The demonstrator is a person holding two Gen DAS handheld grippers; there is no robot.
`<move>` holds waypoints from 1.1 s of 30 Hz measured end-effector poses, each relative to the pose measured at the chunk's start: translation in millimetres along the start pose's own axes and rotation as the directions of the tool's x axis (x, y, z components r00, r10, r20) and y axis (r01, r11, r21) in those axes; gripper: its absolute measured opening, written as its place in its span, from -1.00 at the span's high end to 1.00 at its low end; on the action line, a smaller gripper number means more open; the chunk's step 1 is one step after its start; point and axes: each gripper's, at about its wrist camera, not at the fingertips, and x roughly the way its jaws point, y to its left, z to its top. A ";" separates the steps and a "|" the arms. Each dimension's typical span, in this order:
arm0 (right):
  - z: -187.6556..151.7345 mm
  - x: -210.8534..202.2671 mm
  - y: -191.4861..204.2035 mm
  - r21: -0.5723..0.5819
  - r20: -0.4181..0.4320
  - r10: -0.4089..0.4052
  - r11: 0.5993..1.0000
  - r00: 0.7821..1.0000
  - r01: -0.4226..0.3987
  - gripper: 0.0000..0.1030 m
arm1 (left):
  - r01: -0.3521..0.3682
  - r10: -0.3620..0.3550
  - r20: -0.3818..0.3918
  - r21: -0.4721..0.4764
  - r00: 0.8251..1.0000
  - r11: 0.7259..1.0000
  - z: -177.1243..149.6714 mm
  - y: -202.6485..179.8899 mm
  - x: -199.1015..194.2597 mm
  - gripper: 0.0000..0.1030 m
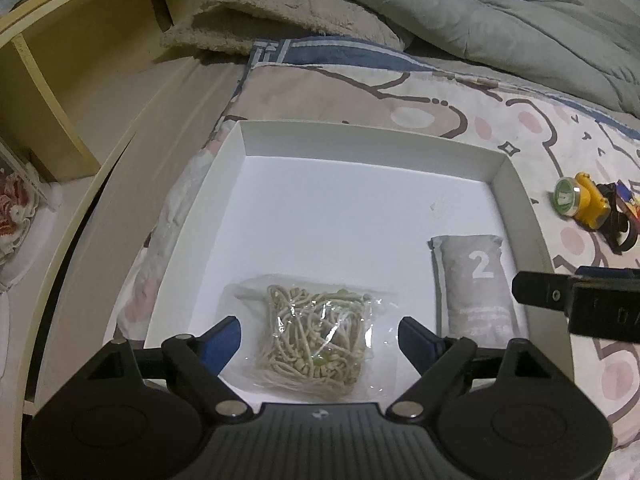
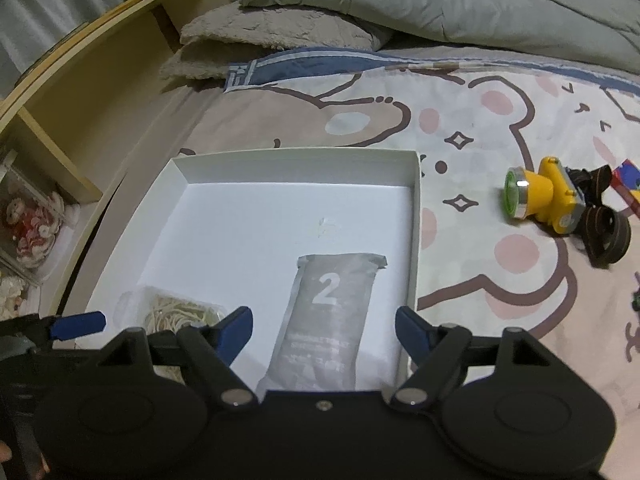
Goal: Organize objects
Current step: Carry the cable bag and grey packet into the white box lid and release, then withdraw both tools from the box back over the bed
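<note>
A shallow white box (image 1: 370,142) (image 2: 296,160) lies on the bed. Inside it are a clear bag of rubber bands (image 1: 316,340) (image 2: 176,312) at the near left and a grey pouch marked "2" (image 1: 478,288) (image 2: 328,320) at the near right. My left gripper (image 1: 320,338) is open and empty, its blue fingers either side of the bag. My right gripper (image 2: 324,328) is open and empty, straddling the pouch. A yellow headlamp (image 1: 580,200) (image 2: 540,200) with a black strap lies on the sheet right of the box.
A bear-print sheet (image 2: 460,128) covers the bed. A grey-green quilt (image 2: 440,0) and a beige fleece blanket (image 2: 272,36) are bunched at the far side. A wooden shelf unit (image 1: 80,60) stands along the left. A small red-blue item (image 2: 628,184) lies beside the headlamp.
</note>
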 end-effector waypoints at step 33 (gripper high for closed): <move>-6.1 -62.1 -29.6 -0.147 0.091 -0.061 0.986 0.994 0.074 -1.00 | -0.001 0.007 0.083 -0.076 0.997 0.997 -9.8 -12.0 -57.6 -1.00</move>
